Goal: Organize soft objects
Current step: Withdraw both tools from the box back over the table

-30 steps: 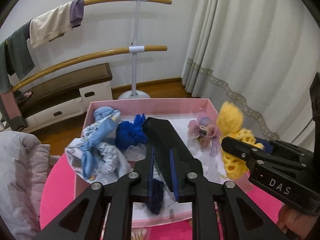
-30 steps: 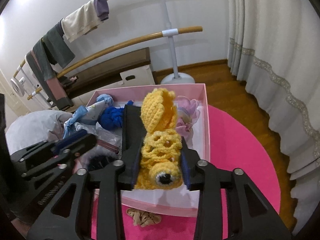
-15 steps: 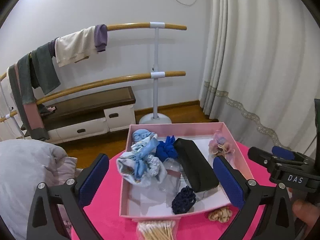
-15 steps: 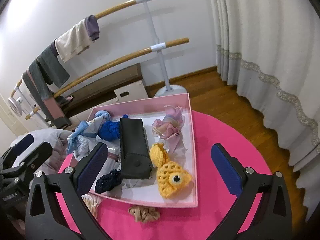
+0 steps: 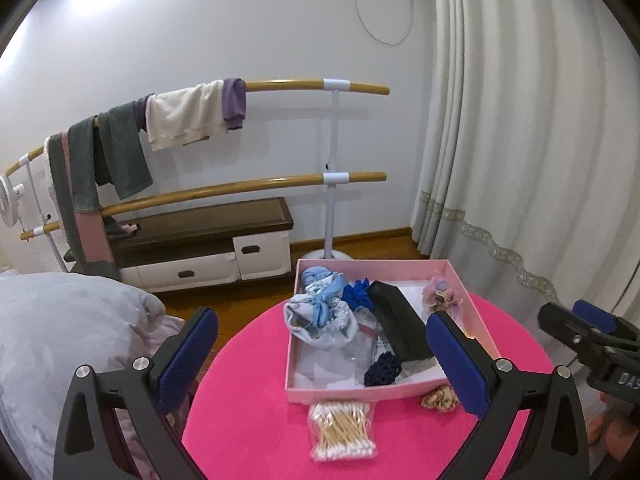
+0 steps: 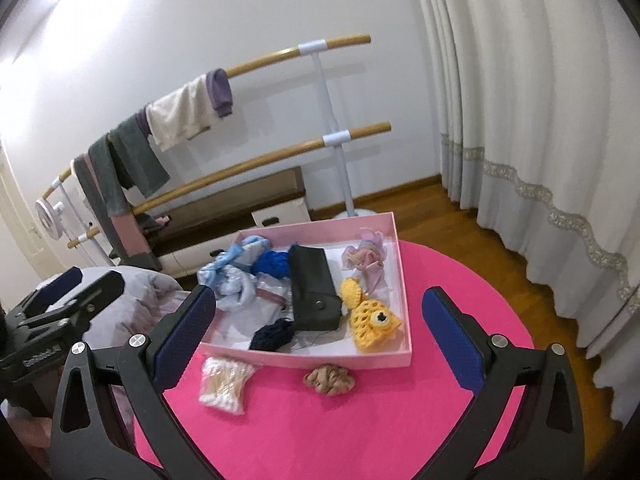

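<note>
Right wrist view: right gripper (image 6: 316, 336) now wide open, empty, pulled back from a second ago. Tan scrunchie (image 6: 329, 377) bottom centre, on pink table (image 6: 460, 280), just outside pink box (image 6: 352, 359). Yellow crochet fish (image 6: 370, 312) dropped inside box, mid-frame. Left gripper (image 5: 322, 354) wide open too, navy scrunchie (image 5: 383, 368) released. Guessing tan one's next.

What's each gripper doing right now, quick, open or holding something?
Left gripper: open, holding nothing.
Right gripper: open, holding nothing.
</note>
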The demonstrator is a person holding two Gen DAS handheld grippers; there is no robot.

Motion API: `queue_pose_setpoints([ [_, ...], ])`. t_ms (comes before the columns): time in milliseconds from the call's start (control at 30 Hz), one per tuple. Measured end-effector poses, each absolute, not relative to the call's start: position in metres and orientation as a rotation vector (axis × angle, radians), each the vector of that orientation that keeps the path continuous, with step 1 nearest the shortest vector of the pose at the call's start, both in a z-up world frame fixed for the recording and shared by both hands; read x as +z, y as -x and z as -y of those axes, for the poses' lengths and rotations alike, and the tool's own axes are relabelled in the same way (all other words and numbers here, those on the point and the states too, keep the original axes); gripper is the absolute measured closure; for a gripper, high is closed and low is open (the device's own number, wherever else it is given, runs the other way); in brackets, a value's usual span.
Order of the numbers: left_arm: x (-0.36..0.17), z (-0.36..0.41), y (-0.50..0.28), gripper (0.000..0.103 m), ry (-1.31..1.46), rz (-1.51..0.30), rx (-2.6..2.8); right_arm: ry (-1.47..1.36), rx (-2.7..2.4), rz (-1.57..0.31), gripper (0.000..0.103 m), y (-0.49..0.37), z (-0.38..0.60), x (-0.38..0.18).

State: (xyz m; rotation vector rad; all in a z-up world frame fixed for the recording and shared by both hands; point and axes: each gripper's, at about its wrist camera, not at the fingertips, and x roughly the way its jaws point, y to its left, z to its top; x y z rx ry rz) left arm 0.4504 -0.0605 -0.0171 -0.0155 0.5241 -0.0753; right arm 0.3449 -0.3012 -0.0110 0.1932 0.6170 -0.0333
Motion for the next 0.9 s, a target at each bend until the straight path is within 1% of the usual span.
queue_pose_setpoints([
  [433, -0.019, 0.049, -0.363, 0.000, 0.033, -0.525, -0.042, -0.167, -0.051, -0.520, 0.000, -0.266, 0.271, 0.006],
  [633, -0.014, 0.042, -0.332, 0.000, 0.033, -0.531, -0.033, -0.145, -0.066, -0.510, 0.000, -0.238, 0.258, 0.003],
  [900, -0.023, 0.035, -0.298, 0.000, 0.038, -0.546, -0.043, -0.141, -0.089, -0.539, 0.000, -0.215, 0.255, -0.016],
])
